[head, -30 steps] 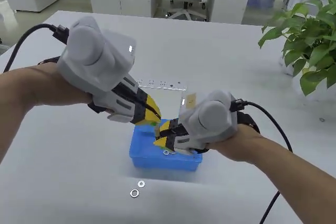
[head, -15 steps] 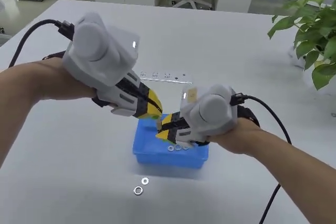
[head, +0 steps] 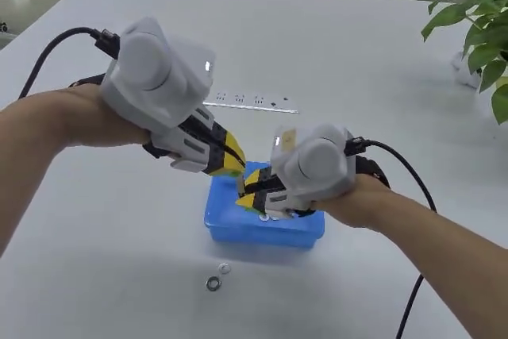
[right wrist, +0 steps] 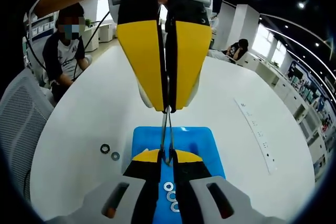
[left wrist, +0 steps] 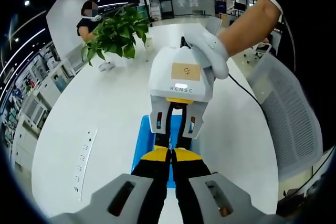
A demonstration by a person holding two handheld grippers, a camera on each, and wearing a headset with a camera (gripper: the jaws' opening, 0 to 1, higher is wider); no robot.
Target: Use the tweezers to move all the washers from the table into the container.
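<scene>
My left gripper point(head: 235, 166) and right gripper point(head: 248, 198) meet tip to tip above the blue container point(head: 238, 226). In the right gripper view, thin metal tweezers point(right wrist: 166, 129) run from the yellow jaws of the left gripper point(right wrist: 168, 107) down into my right gripper point(right wrist: 167, 157); both are shut on them. Three washers point(right wrist: 168, 186) lie in the container point(right wrist: 202, 145). Two washers point(right wrist: 105, 148) rest on the table left of it, and in the head view these washers point(head: 213, 283) lie in front of it. In the left gripper view my left gripper point(left wrist: 169, 152) faces the right gripper point(left wrist: 173, 141).
A white power strip point(head: 252, 102) lies on the table beyond the container. A potted plant point(head: 476, 29) stands at the far right edge. A cable point(head: 405, 188) trails from the right gripper. A person point(right wrist: 65, 51) sits past the table's edge.
The head camera has shifted, so the container sits slightly higher in view. Both grippers stay tip to tip over the container, shut on the tweezers.
</scene>
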